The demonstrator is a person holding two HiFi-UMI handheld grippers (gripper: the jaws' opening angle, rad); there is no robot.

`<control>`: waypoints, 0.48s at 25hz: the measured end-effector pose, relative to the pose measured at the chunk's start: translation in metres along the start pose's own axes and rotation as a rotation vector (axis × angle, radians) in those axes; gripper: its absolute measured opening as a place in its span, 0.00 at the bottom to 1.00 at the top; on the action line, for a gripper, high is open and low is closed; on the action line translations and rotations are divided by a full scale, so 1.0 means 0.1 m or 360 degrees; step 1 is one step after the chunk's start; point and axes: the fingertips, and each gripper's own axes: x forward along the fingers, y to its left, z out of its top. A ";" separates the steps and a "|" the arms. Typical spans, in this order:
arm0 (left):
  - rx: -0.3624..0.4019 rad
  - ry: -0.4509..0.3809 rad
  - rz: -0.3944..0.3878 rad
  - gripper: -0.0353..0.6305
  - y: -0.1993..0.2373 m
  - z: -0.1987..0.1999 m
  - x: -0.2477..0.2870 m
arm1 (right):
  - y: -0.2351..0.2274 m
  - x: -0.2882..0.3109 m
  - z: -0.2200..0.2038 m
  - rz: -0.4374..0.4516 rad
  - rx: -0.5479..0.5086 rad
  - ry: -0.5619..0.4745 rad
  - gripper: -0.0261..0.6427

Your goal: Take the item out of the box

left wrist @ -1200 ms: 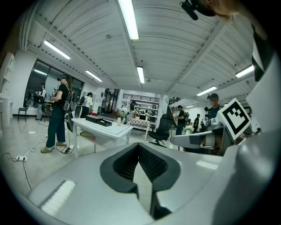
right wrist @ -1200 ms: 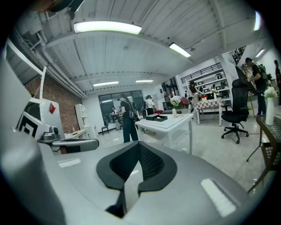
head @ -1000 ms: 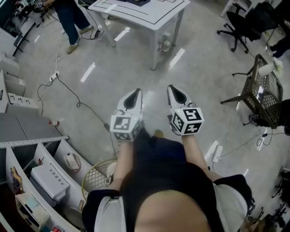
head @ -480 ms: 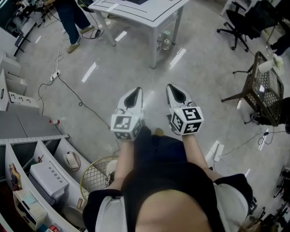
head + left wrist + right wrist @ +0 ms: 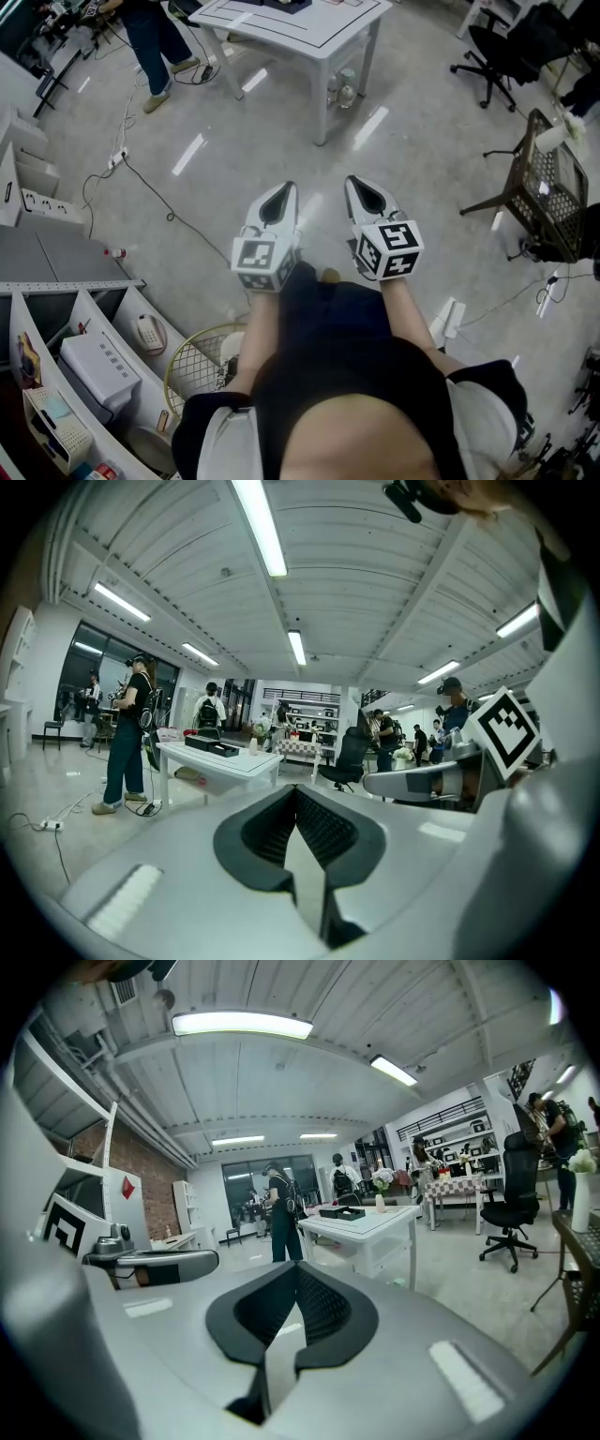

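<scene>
A white table (image 5: 309,28) stands across the floor ahead, with a flat black box (image 5: 214,746) on its top, also seen as the black box (image 5: 340,1212) in the right gripper view. The item inside it cannot be made out. My left gripper (image 5: 280,190) and right gripper (image 5: 364,185) are held side by side above the bare floor, pointing toward the table and well short of it. The dark pads meet at the tip of the left gripper (image 5: 296,794) and of the right gripper (image 5: 296,1274). Both are shut with nothing between them.
A person in jeans (image 5: 155,37) stands at the table's left end. Cables and a power strip (image 5: 114,157) lie on the floor to the left. Grey shelving (image 5: 84,356) and a wire bin (image 5: 202,361) are at lower left. A black office chair (image 5: 497,52) and a mesh chair (image 5: 548,187) are to the right.
The shelves at lower left have slid down in the head view, so I have edged forward with both grippers toward the table. Both stay shut.
</scene>
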 end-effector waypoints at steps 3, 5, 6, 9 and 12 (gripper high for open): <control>-0.0002 0.0001 0.0005 0.07 -0.02 0.00 -0.01 | 0.01 -0.03 -0.02 -0.0005 0.0031 -0.0005 0.04; -0.0003 -0.0003 0.0011 0.07 -0.02 0.00 -0.03 | 0.03 -0.04 -0.04 0.0005 0.0033 0.0001 0.04; -0.0003 -0.0005 0.0015 0.07 -0.02 0.00 -0.03 | 0.04 -0.04 -0.05 0.0010 0.0032 0.0004 0.04; 0.0004 -0.0002 0.0026 0.07 -0.02 -0.02 -0.06 | 0.03 -0.06 -0.07 0.0019 0.0042 0.0008 0.04; 0.0009 0.0006 0.0032 0.07 -0.03 -0.06 -0.06 | 0.03 -0.06 -0.10 0.0024 0.0050 0.0017 0.04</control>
